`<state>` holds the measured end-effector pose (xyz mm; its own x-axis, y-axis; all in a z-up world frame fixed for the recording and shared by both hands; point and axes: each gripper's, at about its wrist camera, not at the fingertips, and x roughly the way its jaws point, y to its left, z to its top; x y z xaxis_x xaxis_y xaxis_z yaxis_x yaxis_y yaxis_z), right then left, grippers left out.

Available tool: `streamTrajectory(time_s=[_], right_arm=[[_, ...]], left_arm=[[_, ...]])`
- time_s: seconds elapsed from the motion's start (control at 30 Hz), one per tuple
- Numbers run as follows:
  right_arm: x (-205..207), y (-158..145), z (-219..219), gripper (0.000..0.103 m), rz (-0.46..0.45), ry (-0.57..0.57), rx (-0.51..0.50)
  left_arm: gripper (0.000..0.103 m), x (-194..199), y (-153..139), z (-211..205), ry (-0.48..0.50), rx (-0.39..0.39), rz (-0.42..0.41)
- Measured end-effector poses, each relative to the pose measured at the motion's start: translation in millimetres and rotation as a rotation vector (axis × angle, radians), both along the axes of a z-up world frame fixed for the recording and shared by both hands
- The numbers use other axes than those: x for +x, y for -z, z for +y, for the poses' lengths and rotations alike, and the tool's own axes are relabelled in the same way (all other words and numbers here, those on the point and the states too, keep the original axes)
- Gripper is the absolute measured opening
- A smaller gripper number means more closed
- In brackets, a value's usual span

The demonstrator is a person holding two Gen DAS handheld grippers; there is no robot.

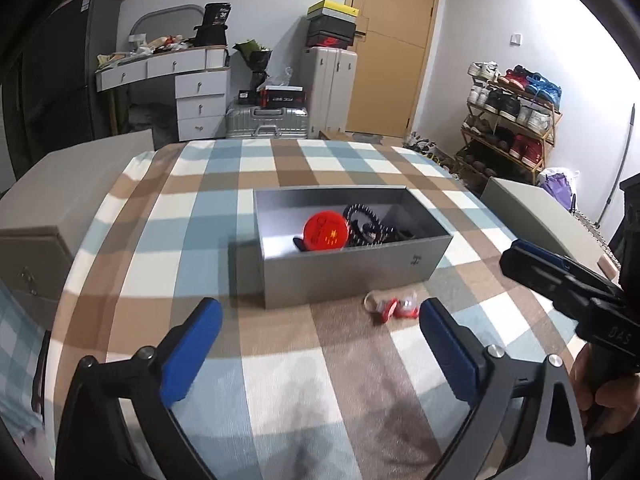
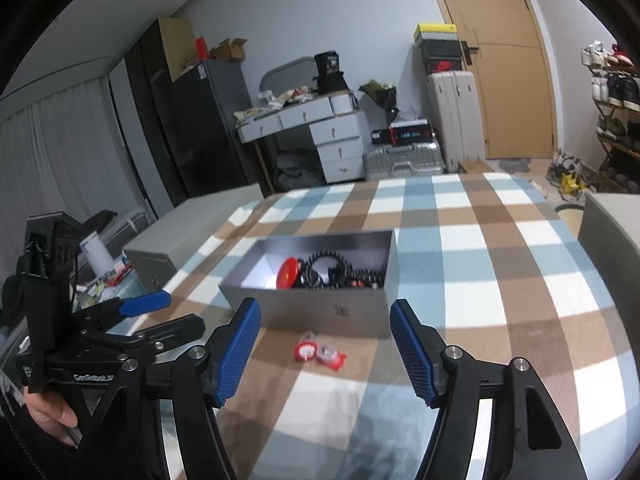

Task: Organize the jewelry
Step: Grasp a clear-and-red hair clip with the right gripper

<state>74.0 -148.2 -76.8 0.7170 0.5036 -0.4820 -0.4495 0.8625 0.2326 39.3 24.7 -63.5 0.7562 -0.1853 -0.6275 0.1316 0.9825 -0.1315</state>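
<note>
An open grey box (image 1: 352,270) (image 2: 320,312) sits mid-table on the checked cloth. Inside it lie a round red case (image 1: 325,230) (image 2: 289,273) and black bead strings (image 1: 366,220) (image 2: 332,270). A small red and clear trinket (image 1: 390,306) (image 2: 319,353) lies on the cloth just in front of the box. My left gripper (image 1: 320,306) is open and short of the trinket, which lies near its right finger. My right gripper (image 2: 325,306) is open too, with the trinket below and between its fingers but untouched. Each gripper shows in the other's view: right gripper (image 1: 560,276), left gripper (image 2: 168,314).
A grey case (image 1: 60,216) stands at the table's left edge and another grey case (image 1: 536,208) at the right. Behind the table are a white desk (image 1: 180,76), suitcases (image 1: 268,120), a door (image 1: 392,48) and a shoe rack (image 1: 508,120).
</note>
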Motion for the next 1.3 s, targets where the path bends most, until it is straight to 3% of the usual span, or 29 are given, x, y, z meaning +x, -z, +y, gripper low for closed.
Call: streamTrajectory(time_s=[0.23,0.33,0.4,0.8,1.17,1.3], right_arm=[[17.2,33.8,23.2,0.066,0.104,-0.050,-0.117],[24.2,41.1,33.8,0.057,0.136,-0.057,-0.155],[27.2,44.6,37.8,0.057,0.143,-0.058,-0.164],[47.0,55.0,39.1,0.015,0.233,-0.059,-0.132],[22.7,40.6,31.0,0.014,0.142,-0.058,-0.131],[17.5,36.1,17.1,0.014,0.138,-0.037,-0.082]], left_arm=[[0.098,-6.9,18.3,2.7,0.014,-0.054,0.069],[0.098,-7.5,27.0,4.8,0.029,-0.093,0.131],[0.098,-9.2,30.9,8.3,0.024,-0.100,0.146],[0.098,-12.8,33.7,16.2,0.021,-0.111,0.149],[0.098,-11.7,28.7,5.0,0.054,-0.077,0.143],[0.098,-9.8,27.5,0.4,0.054,-0.067,0.151]])
